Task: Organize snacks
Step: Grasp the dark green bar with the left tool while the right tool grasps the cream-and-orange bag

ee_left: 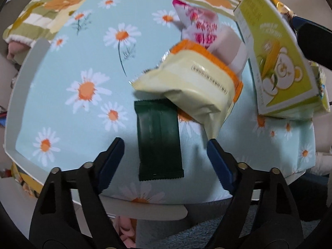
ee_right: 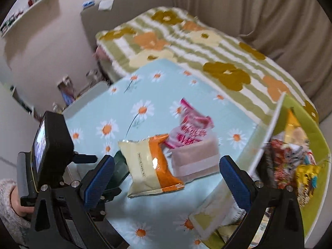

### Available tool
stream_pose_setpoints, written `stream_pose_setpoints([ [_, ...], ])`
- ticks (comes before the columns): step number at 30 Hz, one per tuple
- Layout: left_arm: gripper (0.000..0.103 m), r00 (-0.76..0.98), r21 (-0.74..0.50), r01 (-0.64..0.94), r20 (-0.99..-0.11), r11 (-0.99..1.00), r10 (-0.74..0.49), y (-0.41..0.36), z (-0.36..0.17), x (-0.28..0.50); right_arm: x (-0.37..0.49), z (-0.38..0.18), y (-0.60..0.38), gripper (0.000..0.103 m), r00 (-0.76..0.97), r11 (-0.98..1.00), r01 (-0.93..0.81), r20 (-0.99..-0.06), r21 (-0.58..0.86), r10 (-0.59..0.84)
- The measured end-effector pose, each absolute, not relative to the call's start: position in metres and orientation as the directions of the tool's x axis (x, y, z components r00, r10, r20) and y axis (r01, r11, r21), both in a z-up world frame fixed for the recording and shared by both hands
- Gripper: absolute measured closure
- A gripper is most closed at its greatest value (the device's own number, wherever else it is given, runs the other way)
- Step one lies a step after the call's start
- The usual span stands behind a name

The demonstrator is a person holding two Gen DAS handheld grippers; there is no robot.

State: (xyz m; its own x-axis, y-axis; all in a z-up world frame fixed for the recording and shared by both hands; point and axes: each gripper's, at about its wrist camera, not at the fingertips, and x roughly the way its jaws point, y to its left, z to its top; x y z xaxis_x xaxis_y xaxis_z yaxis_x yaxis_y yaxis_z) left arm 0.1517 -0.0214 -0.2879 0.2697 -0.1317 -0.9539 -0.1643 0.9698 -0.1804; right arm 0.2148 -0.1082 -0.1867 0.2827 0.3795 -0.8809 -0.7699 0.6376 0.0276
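A: How does the left gripper (ee_left: 166,145) stand?

B: Tipped steeply down over the near edge of the tabletop (ee_left: 62,103), which wears a pale blue daisy cloth. Its blue-padded jaws are spread with nothing pinched. A dark green packet (ee_left: 158,141) lies flat between them, and neither pad touches it.

A: And beyond the packet?

B: A cream-and-orange snack bag (ee_left: 195,87) overlaps the green packet's far end and leans up to the right. Behind it sit a pinkish-beige wrapped pack (ee_left: 234,49) and a pink-and-white bag (ee_left: 199,27), all heaped together toward the tabletop's right side.

A: The right gripper (ee_right: 167,170)?

B: Also angled down, released, jaws wide apart and empty. The cream-and-orange bag shows between its pads but lies on the cloth beyond them. In the right wrist view a hand (ee_right: 17,202) in a fuzzy sleeve grips the handle of the left gripper at the lower left.

A: Any containers?

B: A yellow-green box (ee_left: 278,62) with a bear and corn printed on it sits at the right edge of the tabletop. From the right wrist view it is open at the top, and mixed wrappers (ee_right: 290,166) in red, yellow and orange are crammed inside. I cannot tell them apart, they are blurred.

A: Past the tabletop?

B: A bed (ee_right: 207,47) under a striped green cover with big flowers lies beside the far edge.
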Motion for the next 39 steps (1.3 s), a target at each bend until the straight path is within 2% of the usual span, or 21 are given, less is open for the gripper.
stream_pose_setpoints([
  [5,0.035,0.250,-0.171,-0.172,-0.960,0.970,-0.125,-0.027,-0.300,0.158,0.215,-0.205,-0.098,0.003,0.232,0.595,-0.803,-0.907,0.025,0.352],
  [13,0.039,0.250,-0.147,-0.184,-0.963,0.972,-0.098,-0.029,-0.305,0.160,0.216,-0.219,-0.093,0.003,0.187,0.559,-0.829,-0.929,0.025,0.318],
  [15,0.042,0.250,-0.136,-0.186,-0.964,0.973,-0.087,-0.030,-0.305,0.161,0.217,-0.222,-0.092,0.003,0.173,0.556,-0.831,-0.933,0.034,0.316],
  [16,0.048,0.248,-0.119,-0.188,-0.966,0.975,-0.070,-0.031,-0.305,0.160,0.217,-0.223,-0.092,0.003,0.168,0.553,-0.832,-0.935,0.036,0.313],
  [17,0.058,0.247,-0.106,-0.191,-0.967,0.976,-0.057,-0.031,-0.304,0.158,0.217,-0.225,-0.091,0.003,0.162,0.549,-0.835,-0.938,0.036,0.308],
  [18,0.062,0.246,-0.089,-0.194,-0.968,0.977,-0.039,-0.030,-0.303,0.158,0.217,-0.226,-0.090,0.003,0.157,0.546,-0.837,-0.939,0.037,0.305],
  [21,0.063,0.258,-0.119,-0.203,-0.964,0.972,-0.064,-0.024,-0.303,0.156,0.215,-0.230,-0.086,0.003,0.136,0.538,-0.841,-0.945,0.048,0.298],
  [26,0.063,0.265,-0.097,-0.188,-0.963,0.977,-0.045,-0.021,-0.302,0.153,0.213,-0.241,-0.077,0.013,0.098,0.522,-0.851,-0.957,0.062,0.274],
  [31,0.063,0.273,-0.098,-0.246,-0.962,0.964,-0.028,-0.002,-0.299,0.147,0.213,-0.255,-0.068,0.016,0.059,0.509,-0.857,-0.964,0.084,0.258],
  [35,0.063,0.278,-0.097,-0.286,-0.961,0.953,-0.014,0.015,-0.297,0.144,0.214,-0.267,-0.060,0.027,0.044,0.506,-0.858,-0.969,0.087,0.242],
  [39,0.063,0.286,-0.095,-0.303,-0.958,0.948,-0.005,0.025,-0.294,0.144,0.216,-0.278,-0.055,0.027,0.066,0.502,-0.863,-0.974,0.053,0.216],
])
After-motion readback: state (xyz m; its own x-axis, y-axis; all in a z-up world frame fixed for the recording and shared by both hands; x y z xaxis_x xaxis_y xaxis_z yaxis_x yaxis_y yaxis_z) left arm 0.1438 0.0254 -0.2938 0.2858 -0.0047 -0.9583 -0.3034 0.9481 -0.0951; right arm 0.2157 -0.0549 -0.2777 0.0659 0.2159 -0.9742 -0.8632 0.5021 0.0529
